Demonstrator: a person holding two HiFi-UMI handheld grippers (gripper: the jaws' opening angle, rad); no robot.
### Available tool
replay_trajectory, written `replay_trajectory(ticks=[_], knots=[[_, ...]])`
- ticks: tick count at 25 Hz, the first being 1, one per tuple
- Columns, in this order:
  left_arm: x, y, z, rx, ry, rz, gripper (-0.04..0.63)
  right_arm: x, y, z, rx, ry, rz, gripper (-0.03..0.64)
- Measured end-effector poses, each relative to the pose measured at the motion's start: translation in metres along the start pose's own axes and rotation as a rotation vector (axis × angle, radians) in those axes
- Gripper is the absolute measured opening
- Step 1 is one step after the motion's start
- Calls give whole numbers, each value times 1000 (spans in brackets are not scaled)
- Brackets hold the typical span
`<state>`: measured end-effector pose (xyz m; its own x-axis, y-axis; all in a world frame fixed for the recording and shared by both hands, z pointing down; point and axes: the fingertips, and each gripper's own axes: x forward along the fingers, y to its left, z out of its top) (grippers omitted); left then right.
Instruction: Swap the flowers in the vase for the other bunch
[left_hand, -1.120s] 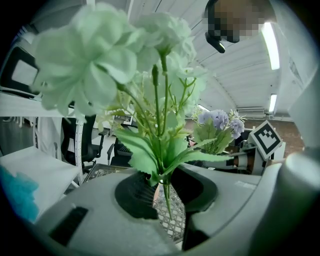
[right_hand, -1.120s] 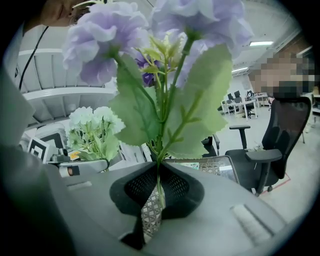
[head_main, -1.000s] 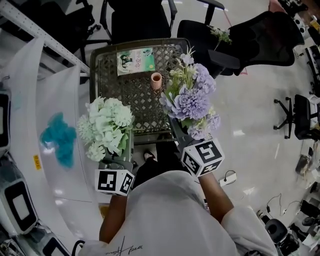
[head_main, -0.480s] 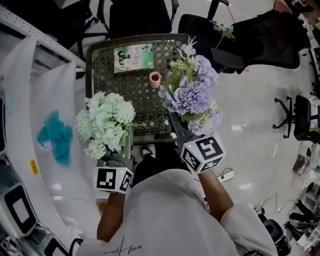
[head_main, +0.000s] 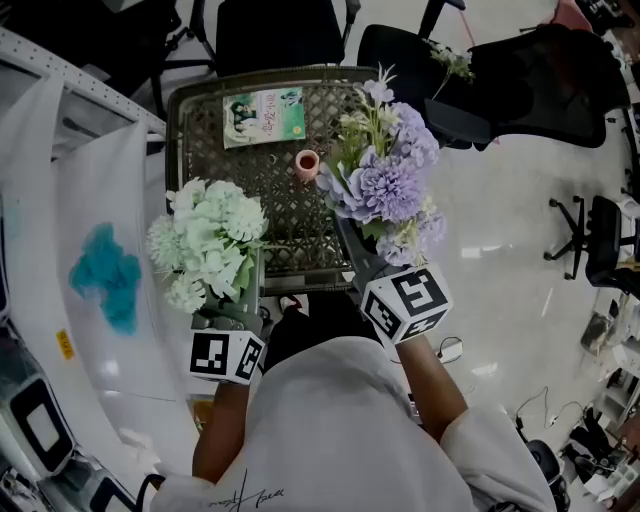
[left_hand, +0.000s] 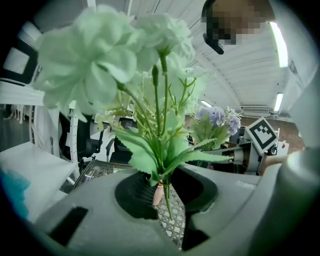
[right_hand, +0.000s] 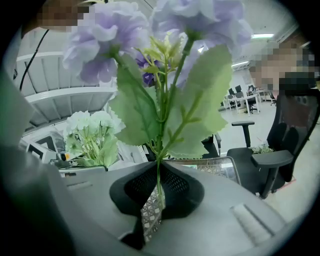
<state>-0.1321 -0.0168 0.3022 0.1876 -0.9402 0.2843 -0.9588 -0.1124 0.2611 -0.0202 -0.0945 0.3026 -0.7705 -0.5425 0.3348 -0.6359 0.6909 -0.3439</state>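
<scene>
Currently vase (head_main: 307, 163) stands on the bench (head_main: 215, 150) ahead, nearer right tongs (head_main: 360, 262) clamping the upright purple bunch (head_main: 385, 185) than left tongs (head_main: 238, 316) clamping the white bunch (head_main: 208, 245).

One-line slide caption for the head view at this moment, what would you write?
Left gripper holds the white flower bunch, right gripper the purple flower bunch, at the lattice table bearing a pink vase.

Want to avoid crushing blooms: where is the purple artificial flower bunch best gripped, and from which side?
Grip the purple artificial flower bunch by its bare stems below the leaves, coming in sideways across them, as the right gripper does. The bunch narrows there to thin stalks, while the blooms above spread wide and soft.
</scene>
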Motion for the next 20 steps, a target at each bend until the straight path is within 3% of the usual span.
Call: replay_trajectory(ticks=[20], knots=[[57,19,5,-28,18,49,81,54,-42,22,-8,21,40,26]])
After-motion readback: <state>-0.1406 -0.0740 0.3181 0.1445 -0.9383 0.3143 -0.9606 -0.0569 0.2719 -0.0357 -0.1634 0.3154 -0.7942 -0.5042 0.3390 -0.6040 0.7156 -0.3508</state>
